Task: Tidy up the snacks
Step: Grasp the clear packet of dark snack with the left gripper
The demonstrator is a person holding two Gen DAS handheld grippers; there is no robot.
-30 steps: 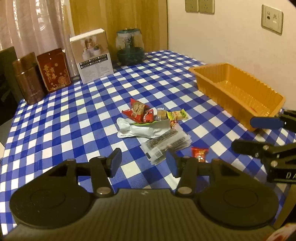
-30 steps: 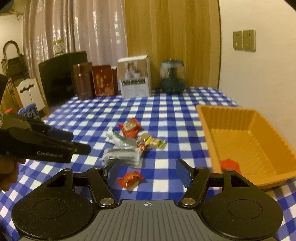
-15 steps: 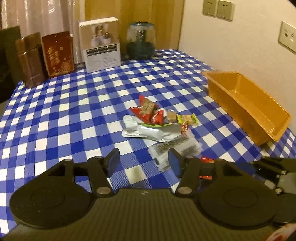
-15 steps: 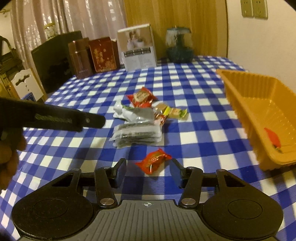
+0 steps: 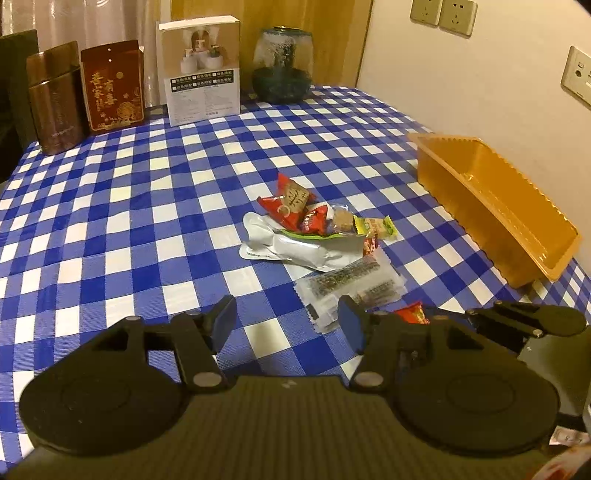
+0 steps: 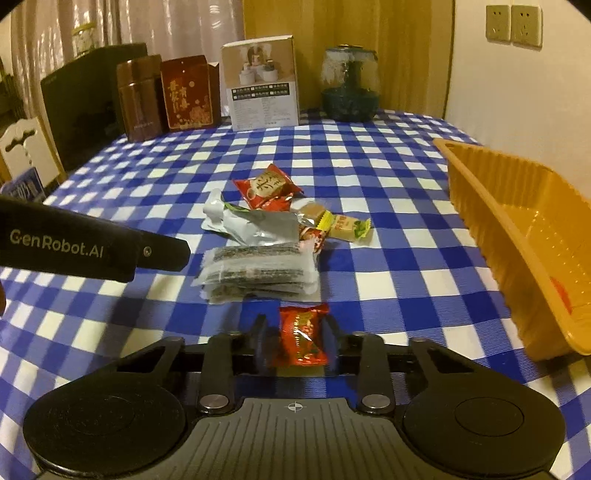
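As gripper (image 6: 295,338) closes: downward tilt.

A table under a blue-and-white checked cloth (image 5: 147,206) fills the room's centre. Sheer curtains (image 6: 177,26) hang at eleven o'clock, a wooden panel (image 6: 399,55) at twelve, a cream wall with sockets (image 6: 513,26) at two.

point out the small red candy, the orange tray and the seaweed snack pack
small red candy (image 6: 301,334), right wrist view, middle of the wrapper
orange tray (image 6: 476,192), right wrist view, near wall
seaweed snack pack (image 6: 258,271), right wrist view, top face of the pack
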